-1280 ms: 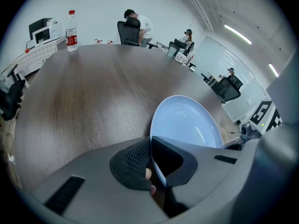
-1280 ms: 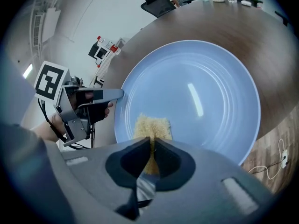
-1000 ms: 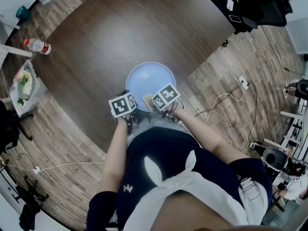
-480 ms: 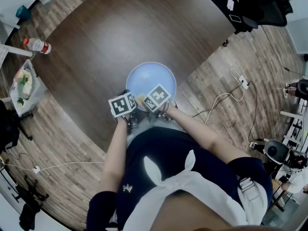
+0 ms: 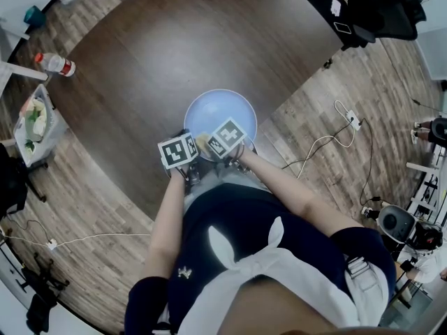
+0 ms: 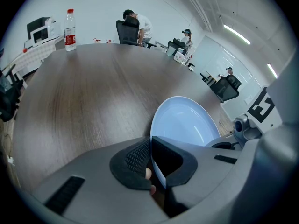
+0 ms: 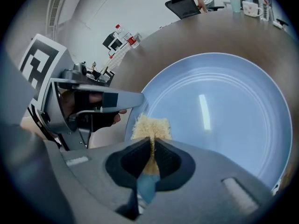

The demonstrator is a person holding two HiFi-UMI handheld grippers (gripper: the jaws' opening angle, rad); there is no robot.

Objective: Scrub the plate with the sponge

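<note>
A pale blue plate (image 5: 220, 114) rests on the dark round table (image 5: 160, 54) at its near edge. My left gripper (image 6: 150, 149) is shut on the plate's (image 6: 184, 122) near rim, which runs edge-on between its pads. In the right gripper view the plate (image 7: 224, 111) fills the frame, and my right gripper (image 7: 152, 149) is shut on a yellow sponge (image 7: 150, 130) whose frayed tip lies on the plate's near-left part. In the head view both marker cubes sit side by side at the plate's near rim, the left gripper (image 5: 185, 160) left of the right gripper (image 5: 218, 145), with the sponge (image 5: 203, 142) between them.
A water bottle (image 5: 54, 64) lies off the table's far left beside a tray of items (image 5: 33, 124). Cables (image 5: 328, 139) run over the wooden floor at the right. Office chairs (image 5: 363, 9) stand at the far right. People sit at the far end of the room (image 6: 135, 24).
My right gripper with the sponge has slid left along the plate's near part, closer to the left gripper. The left gripper and the plate have stayed where they were.
</note>
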